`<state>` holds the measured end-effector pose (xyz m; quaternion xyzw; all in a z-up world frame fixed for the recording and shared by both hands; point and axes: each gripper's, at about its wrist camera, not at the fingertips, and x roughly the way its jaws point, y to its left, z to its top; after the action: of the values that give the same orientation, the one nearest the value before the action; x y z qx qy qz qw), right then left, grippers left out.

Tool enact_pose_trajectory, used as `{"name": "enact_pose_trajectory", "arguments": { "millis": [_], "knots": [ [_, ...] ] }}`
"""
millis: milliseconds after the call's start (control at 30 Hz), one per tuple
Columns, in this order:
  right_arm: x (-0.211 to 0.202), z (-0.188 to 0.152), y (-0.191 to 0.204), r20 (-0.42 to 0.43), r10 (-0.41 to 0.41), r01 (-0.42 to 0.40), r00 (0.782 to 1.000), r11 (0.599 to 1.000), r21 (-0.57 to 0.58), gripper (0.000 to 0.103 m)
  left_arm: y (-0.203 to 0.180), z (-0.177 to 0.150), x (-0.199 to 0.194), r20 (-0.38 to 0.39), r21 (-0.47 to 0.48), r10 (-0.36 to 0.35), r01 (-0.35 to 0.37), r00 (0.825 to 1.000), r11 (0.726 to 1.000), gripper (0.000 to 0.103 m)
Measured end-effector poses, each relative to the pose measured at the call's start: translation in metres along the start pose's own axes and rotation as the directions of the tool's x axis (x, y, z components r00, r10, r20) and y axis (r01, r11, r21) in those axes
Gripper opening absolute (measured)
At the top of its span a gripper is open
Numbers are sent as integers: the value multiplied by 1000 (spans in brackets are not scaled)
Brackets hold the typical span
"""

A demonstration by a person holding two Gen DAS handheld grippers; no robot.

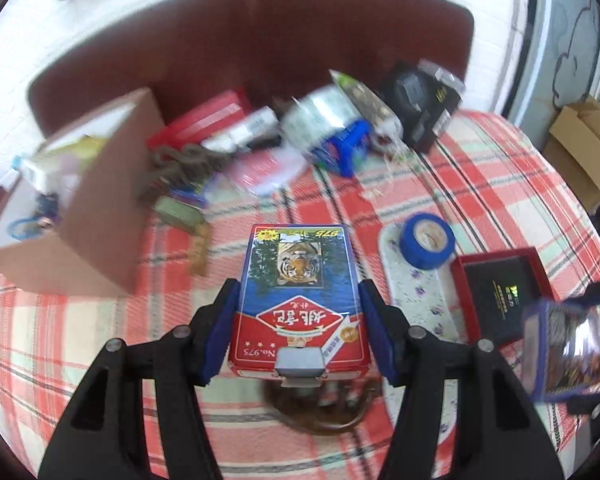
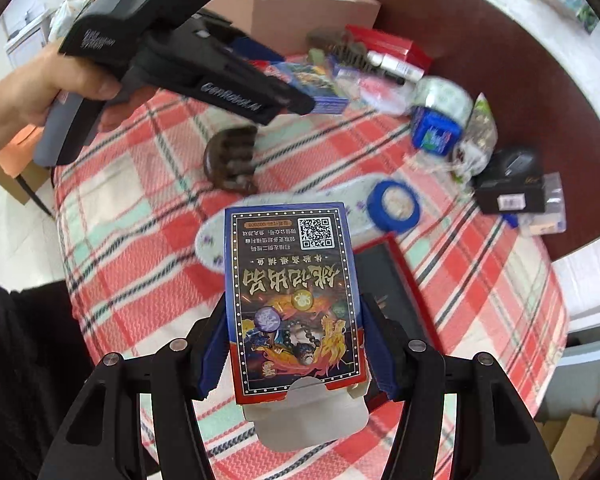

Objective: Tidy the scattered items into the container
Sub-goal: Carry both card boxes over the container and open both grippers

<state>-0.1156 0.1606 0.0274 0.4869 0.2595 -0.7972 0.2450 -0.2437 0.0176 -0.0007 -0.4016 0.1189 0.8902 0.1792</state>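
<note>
Left hand-held gripper (image 1: 298,330): we hold the tiger card box (image 1: 298,296) across its width, blue pads on both long sides, box pointing straight ahead of the fingers. Right hand-held gripper (image 2: 296,344): closed on the second card box (image 2: 296,300), QR code at the far end, its grey tuck flap (image 2: 306,416) hanging open at the near end.

Container: cardboard box (image 1: 88,216), ahead and to the left of the left hand-held gripper, already part filled; in the right wrist view it lies at the far side of the bed, beyond the left hand (image 2: 32,100).

Also on the plaid bedspread (image 1: 480,184): blue tape roll (image 1: 426,246), red-rimmed dark case (image 1: 500,296), wooden comb (image 2: 232,160), loose packets ahead.

Handling, as we judge it: we carry the left load in first and keep the right one well behind. We clear the cardboard rim before lowering, then release low inside. We keep the flap end uppermost so no cards slip out.
</note>
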Motion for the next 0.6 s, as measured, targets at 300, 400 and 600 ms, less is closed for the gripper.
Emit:
{"name": "enact_pose_trajectory", "arguments": {
  "millis": [300, 400, 600],
  "knots": [
    [-10, 123, 9, 147, -65, 71, 987, 997, -37, 61, 103, 20, -67, 108, -115, 147, -134, 983, 984, 59],
    [-7, 175, 18, 187, -68, 78, 980, 996, -42, 61, 140, 24, -84, 122, -146, 196, -178, 973, 973, 59],
    [8, 262, 22, 234, -72, 79, 970, 997, -20, 61, 204, 34, -89, 123, -185, 271, -247, 955, 951, 59]
  ]
}}
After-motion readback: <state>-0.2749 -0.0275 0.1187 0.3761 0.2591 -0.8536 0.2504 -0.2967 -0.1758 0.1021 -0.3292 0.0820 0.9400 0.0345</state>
